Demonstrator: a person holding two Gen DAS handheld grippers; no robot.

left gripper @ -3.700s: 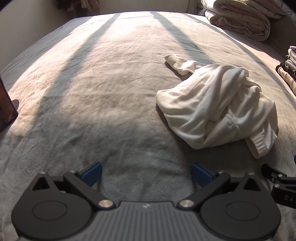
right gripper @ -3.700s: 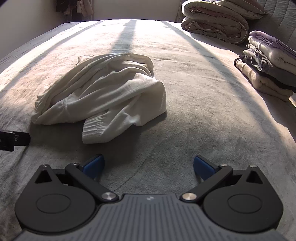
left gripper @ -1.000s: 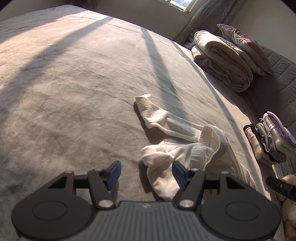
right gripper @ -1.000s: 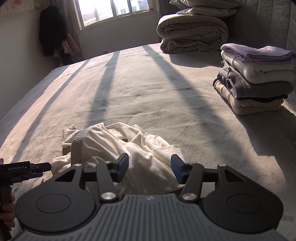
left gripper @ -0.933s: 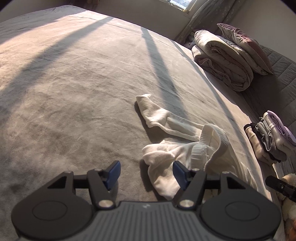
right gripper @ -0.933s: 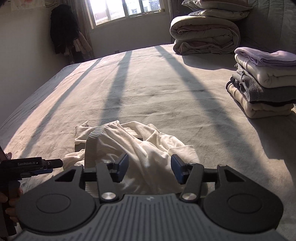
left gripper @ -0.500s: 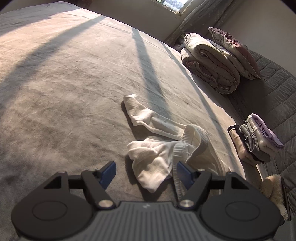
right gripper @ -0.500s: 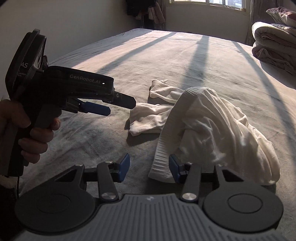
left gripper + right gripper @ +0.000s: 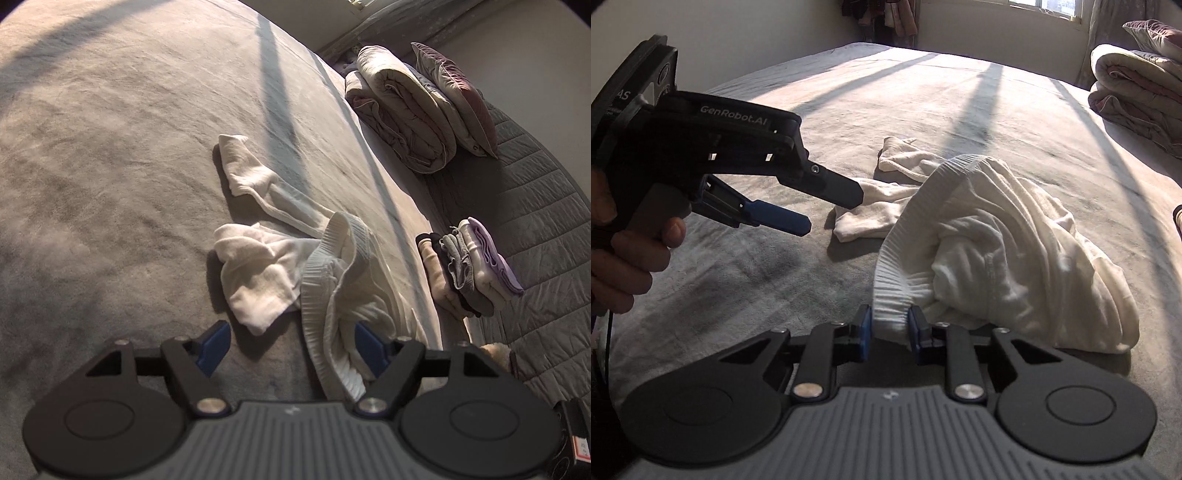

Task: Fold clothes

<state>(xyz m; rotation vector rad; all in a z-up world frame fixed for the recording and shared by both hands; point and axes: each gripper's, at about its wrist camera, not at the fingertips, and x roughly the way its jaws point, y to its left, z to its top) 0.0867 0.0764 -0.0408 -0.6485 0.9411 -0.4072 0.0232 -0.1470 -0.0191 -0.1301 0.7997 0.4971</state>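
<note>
A crumpled white garment [image 9: 1015, 251] with a ribbed waistband [image 9: 905, 236] lies on the grey bed [image 9: 960, 110]. My right gripper [image 9: 889, 326] is shut on the near end of that waistband, which arches up from the pads. In the left wrist view the garment [image 9: 258, 273] lies just ahead, and its waistband [image 9: 317, 295] runs between the fingers close to the right pad. My left gripper [image 9: 291, 347] is open. From the right wrist view the left gripper [image 9: 831, 209] hovers left of the garment, held by a hand [image 9: 628, 258].
A stack of folded clothes [image 9: 469, 269] sits at the right by the quilted headboard [image 9: 535, 221]. A rolled duvet [image 9: 402, 122] and a pillow [image 9: 458, 96] lie at the bed's far corner. Bare grey blanket stretches to the left.
My right gripper has gone from open to shut on the ribbed waistband. The left gripper has moved closer to the garment, so the waistband now lies between its open fingers.
</note>
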